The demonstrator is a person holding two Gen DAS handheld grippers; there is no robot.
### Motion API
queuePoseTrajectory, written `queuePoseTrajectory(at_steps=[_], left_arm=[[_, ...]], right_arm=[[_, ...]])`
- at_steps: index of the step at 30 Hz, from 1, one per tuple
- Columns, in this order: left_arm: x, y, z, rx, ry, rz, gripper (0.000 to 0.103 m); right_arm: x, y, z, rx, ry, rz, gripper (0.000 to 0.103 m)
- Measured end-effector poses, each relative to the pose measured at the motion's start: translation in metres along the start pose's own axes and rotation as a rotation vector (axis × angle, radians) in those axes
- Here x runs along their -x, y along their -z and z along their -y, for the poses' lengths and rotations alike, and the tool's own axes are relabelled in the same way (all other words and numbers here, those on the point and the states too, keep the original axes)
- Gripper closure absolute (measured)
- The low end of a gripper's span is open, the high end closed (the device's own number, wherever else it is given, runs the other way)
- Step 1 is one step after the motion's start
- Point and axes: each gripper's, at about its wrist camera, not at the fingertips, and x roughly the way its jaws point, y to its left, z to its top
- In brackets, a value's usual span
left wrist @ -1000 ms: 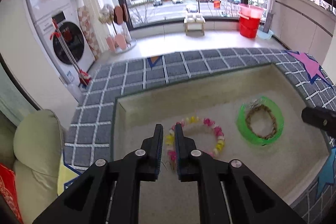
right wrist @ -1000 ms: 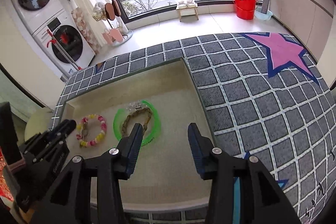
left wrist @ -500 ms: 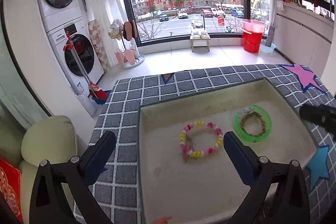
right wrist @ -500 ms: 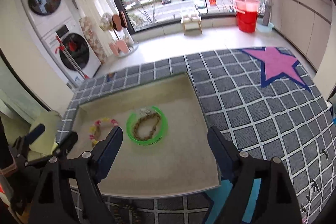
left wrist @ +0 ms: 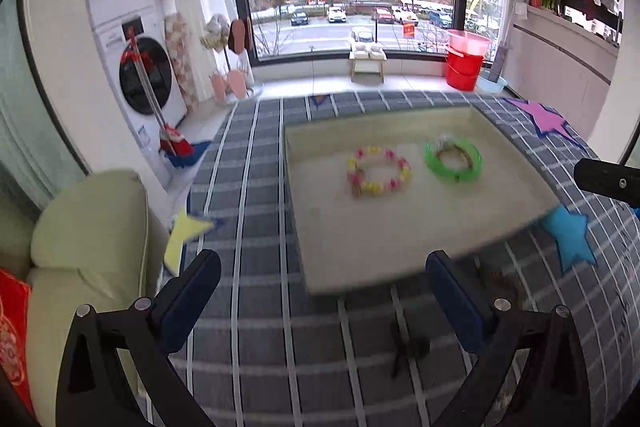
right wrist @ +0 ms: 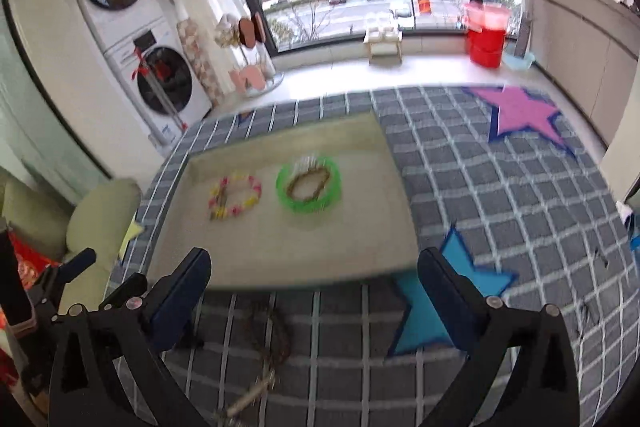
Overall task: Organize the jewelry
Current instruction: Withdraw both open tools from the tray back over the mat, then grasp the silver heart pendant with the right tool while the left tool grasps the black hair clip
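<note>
A beige tray (left wrist: 400,251) (right wrist: 280,259) sits on the grey checked cloth. Inside it lie a pink and yellow bead bracelet (left wrist: 378,171) (right wrist: 234,195) and a green bangle (left wrist: 454,158) (right wrist: 309,186) with a brown braided ring inside it. A brown cord necklace (right wrist: 276,331) lies on the cloth just in front of the tray; in the left wrist view it is a blurred brown shape (left wrist: 502,281). A small dark piece (left wrist: 408,345) lies on the cloth. My left gripper (left wrist: 322,291) is open and empty, back from the tray's near edge. My right gripper (right wrist: 314,291) is open and empty above the necklace.
The cloth carries a blue star (right wrist: 444,303), a pink star (right wrist: 520,113) and a yellow star (left wrist: 184,233). A pale green chair (left wrist: 88,239) stands at the left. Stacked washing machines (left wrist: 132,39), a red bucket (left wrist: 464,65) and a large window lie beyond.
My left gripper let go of the bead bracelet, opened wide and drew back out of the tray. My right gripper opened wider and also drew back, bringing the brown necklace into view.
</note>
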Motion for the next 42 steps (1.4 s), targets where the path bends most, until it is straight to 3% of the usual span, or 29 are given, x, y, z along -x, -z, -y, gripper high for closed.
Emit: queuePoseTrajectory(at_steps=[10, 24, 29, 33, 42], left_arm=[[0.005, 0.049, -0.005, 0.012, 0.02, -0.073, 0.0], [0.001, 0.067, -0.001, 0.005, 0.037, -0.115, 0.0], [-0.005, 0.069, 0.003, 0.001, 0.04, -0.122, 0.0], [-0.008, 0.068, 0.004, -0.006, 0.036, -0.121, 0.0], [-0.015, 0.071, 0.006, -0.014, 0.042, -0.133, 0.0]], right_arm=[[0.013, 0.062, 0.001, -0.022, -0.012, -0.111, 0.0], [0.027, 0.138, -0.019, 0.091, 0.0, -0.199, 0.001], [0.022, 0.142, -0.023, 0.097, 0.01, -0.204, 0.008], [0.025, 0.149, -0.025, 0.139, 0.043, -0.191, 0.022], [0.041, 0.171, -0.026, 0.262, 0.041, -0.188, 0.024]])
